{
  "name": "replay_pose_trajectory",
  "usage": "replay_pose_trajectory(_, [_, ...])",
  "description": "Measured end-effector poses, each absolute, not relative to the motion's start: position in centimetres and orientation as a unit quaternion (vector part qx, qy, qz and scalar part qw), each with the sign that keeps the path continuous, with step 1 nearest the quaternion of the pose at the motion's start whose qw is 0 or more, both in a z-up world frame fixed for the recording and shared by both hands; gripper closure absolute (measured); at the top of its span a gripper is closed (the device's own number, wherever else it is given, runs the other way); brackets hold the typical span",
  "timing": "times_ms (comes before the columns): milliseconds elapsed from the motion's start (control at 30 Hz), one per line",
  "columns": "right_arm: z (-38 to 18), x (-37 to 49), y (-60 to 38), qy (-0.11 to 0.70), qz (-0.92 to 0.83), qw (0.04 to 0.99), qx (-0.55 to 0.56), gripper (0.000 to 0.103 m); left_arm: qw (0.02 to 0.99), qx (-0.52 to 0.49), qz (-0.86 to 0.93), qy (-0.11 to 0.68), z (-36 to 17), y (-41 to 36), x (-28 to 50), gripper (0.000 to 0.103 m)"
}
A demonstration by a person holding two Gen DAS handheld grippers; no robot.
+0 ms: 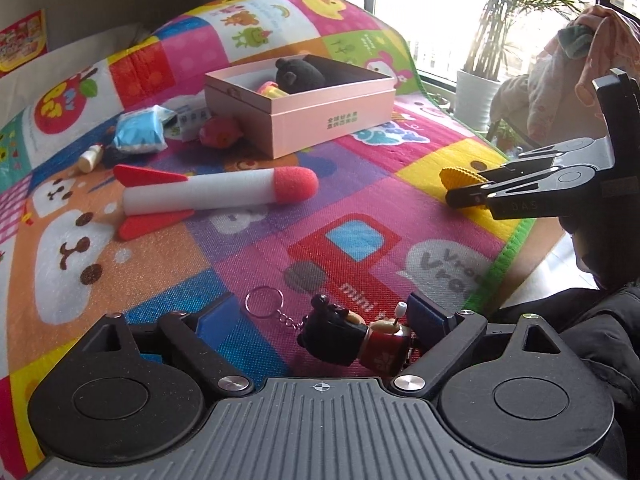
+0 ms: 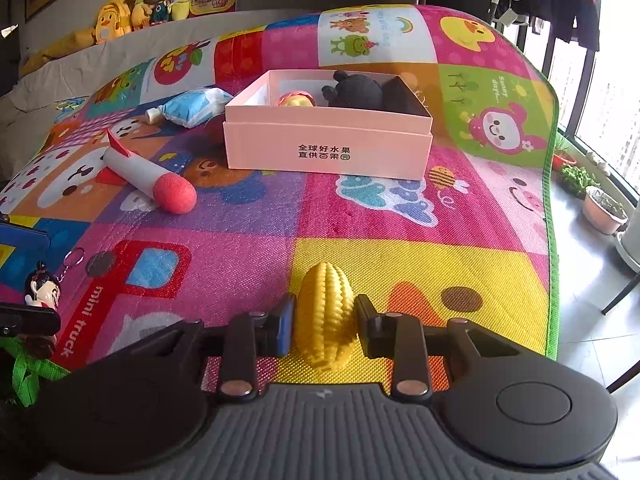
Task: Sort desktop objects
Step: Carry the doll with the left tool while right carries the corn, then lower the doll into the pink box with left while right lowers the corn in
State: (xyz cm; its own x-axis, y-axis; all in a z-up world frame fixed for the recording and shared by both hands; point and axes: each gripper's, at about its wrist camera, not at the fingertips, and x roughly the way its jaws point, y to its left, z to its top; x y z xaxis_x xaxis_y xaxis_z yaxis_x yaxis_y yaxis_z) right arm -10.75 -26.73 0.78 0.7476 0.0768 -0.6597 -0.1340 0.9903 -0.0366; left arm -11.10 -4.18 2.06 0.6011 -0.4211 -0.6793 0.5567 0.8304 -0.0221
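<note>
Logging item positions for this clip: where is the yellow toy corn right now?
In the right wrist view the toy corn lies on the play mat's yellow patch, squeezed by the right gripper, nearer than the pink box.

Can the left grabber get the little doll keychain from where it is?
Probably yes. The left gripper is open, with the doll keychain lying between its fingers on the play mat, nothing blocking.

Play mat [image 2: 248,240]: woven-textured, matt. Rocket [image 1: 216,196]: matt foam. Box [image 2: 328,152]: smooth matt card. Corn [image 2: 326,312]: ribbed plastic.
</note>
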Motion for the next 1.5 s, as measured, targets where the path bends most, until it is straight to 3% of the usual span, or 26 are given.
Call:
replay_pose_trajectory(100, [0.8,-10.9,-26.6,0.352,0.058,0.933,-0.043,0.066,0.892,0.106,-0.265,0.351,1.6,-4.4,-10.3,0.008])
replay_pose_trajectory(267, [0.9,-11.1,-26.5,0.348,0.059,0.934,-0.045,0.066,0.915,0.134,-0.202,0.323,0.8,-4.3,-7.3,0.009])
replay_pose_trajectory(433, [1.7,-11.2,-26.1,0.331,0.051,0.940,-0.057,0.066,0.939,0.084,-0.139,0.302,1.7,-2.5,-3.9,0.011])
replay_pose_trajectory(500, [2.1,-11.3,-25.9,0.324,0.055,0.943,-0.060,0.061,0.944,0.053,-0.120,0.303,2.6,-1.1,-3.3,0.010])
replay_pose_trajectory(600, [2.4,-11.4,-25.8,0.319,0.055,0.944,-0.067,0.053,0.947,0.023,-0.116,0.299,4.0,0.9,-4.4,0.008])
replay_pose_trajectory(867, [1.5,-11.4,-26.8,0.341,0.054,0.937,-0.043,0.052,0.904,0.037,-0.210,0.369,3.2,0.1,-10.2,0.006])
replay_pose_trajectory(1033, [1.5,-11.3,-26.2,0.341,0.063,0.937,-0.049,0.052,0.896,0.055,-0.219,0.382,1.8,-2.3,-10.9,0.010])
replay_pose_trajectory(1167, [1.4,-11.6,-26.1,0.345,0.066,0.935,-0.050,0.054,0.899,0.061,-0.203,0.384,1.4,-3.0,-9.8,0.027])
replay_pose_trajectory(1233, [1.2,-11.7,-26.2,0.349,0.068,0.933,-0.046,0.060,0.901,0.060,-0.197,0.381,1.3,-3.1,-9.5,0.032])
replay_pose_trajectory(1367, [1.0,-11.3,-26.6,0.358,0.067,0.931,-0.032,0.072,0.902,0.066,-0.194,0.379,1.5,-3.2,-9.5,0.032])
replay_pose_trajectory(1500, [1.3,-11.6,-26.5,0.358,0.078,0.930,-0.035,0.072,0.900,0.096,-0.205,0.371,2.3,-3.8,-10.0,0.033])
